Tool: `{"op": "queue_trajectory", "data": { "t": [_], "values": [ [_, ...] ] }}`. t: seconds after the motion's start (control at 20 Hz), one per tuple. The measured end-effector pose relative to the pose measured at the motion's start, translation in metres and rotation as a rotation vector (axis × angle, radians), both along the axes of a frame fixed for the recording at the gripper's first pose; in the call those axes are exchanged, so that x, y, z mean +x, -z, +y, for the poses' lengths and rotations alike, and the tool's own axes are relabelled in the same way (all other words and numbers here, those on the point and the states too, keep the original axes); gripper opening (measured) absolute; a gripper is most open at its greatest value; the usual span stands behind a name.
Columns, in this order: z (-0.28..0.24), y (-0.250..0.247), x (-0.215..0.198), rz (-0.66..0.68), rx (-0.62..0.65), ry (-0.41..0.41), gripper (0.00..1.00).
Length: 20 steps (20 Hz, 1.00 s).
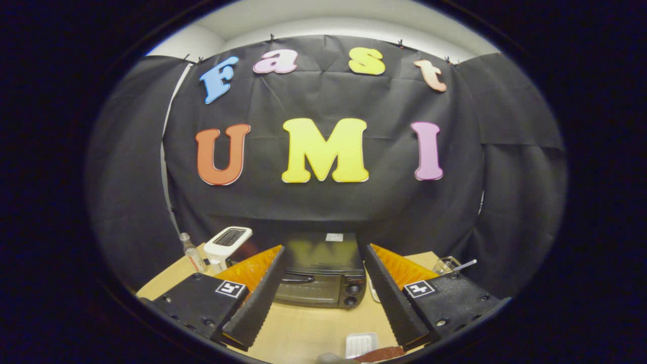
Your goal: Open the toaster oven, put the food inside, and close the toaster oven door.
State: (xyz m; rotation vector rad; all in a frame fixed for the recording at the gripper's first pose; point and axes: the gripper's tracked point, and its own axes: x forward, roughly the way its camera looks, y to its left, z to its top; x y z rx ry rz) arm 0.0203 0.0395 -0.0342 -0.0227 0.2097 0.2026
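Toaster oven [323, 275] sits at twelve o'clock from the gripper [323, 253], straight ahead between the two fingers and well beyond their tips, at the back of the wooden table [308, 328]. Its door looks closed, with the handle running across the top of the glass and two knobs stacked at its three o'clock side. The fingers are spread wide with nothing between them.

A small white tray [361, 344] lies on the table close in, at about five o'clock from the oven, and something reddish-brown [379, 354] beside it is probably the food, though it is too cut off to tell.

Risks, as I judge them: the door handle is thin and dark against a dark front, so an approach that comes in low could meet the glass instead of hooking the handle. A pull that is not along the door's swing could drag the light oven forward on the smooth tabletop. A white appliance [228, 242] and a clear bottle [192, 255] stand at about ten o'clock from the oven, and a glass container [447, 265] with a utensil at two o'clock; a wide sweep of either finger could knock them.
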Motion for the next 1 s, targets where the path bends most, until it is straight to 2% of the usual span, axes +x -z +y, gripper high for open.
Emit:
{"op": "queue_trajectory", "data": {
  "t": [0.2,0.5,0.65,0.75,1.0],
  "values": [
    [0.062,0.059,0.047,0.072,0.021,-0.031,0.99],
    [0.101,0.115,0.095,0.114,-0.027,0.019,0.99],
    [0.101,0.133,0.103,0.155,-0.049,0.039,0.99],
    [0.101,0.136,0.106,0.155,-0.02,0.039,0.99],
    [0.098,0.14,0.093,0.182,-0.023,0.046,1.0]
  ]
}}
